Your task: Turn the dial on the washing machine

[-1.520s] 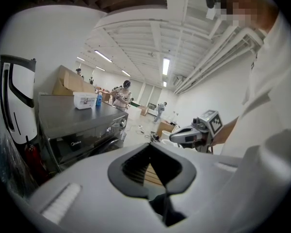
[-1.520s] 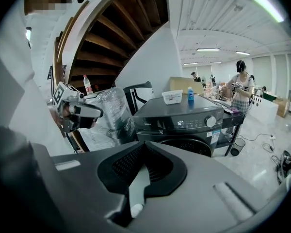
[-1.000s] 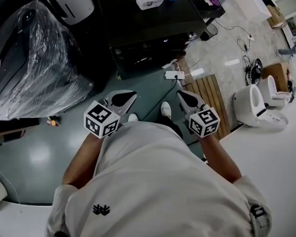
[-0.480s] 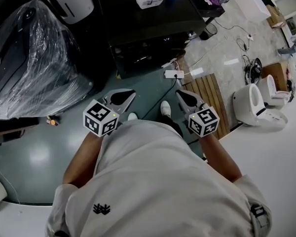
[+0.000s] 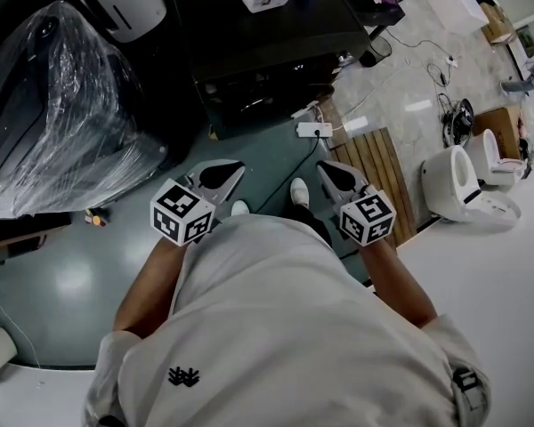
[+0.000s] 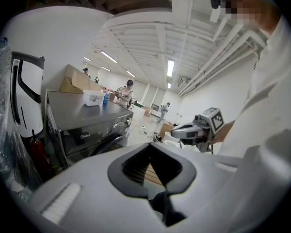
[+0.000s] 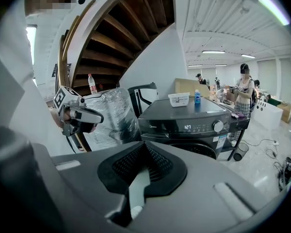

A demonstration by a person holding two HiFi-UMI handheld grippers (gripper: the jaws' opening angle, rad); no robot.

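The washing machine (image 7: 184,130) carried the brand name "Midea" (image 7: 152,127) in pale letters on its dark front panel, legible in both gripper views. To the right of it, the lit display (image 7: 188,127) showed digits that read as "127"; whether a colon stood between them could not be told. A sticker (image 7: 217,141) on the front had print too small to read. The cubes on the left tool (image 5: 234,171) and right tool (image 5: 326,167) bore only black-and-white square patterns, and the shirt (image 5: 276,327) a black emblem (image 5: 183,378) without letters.
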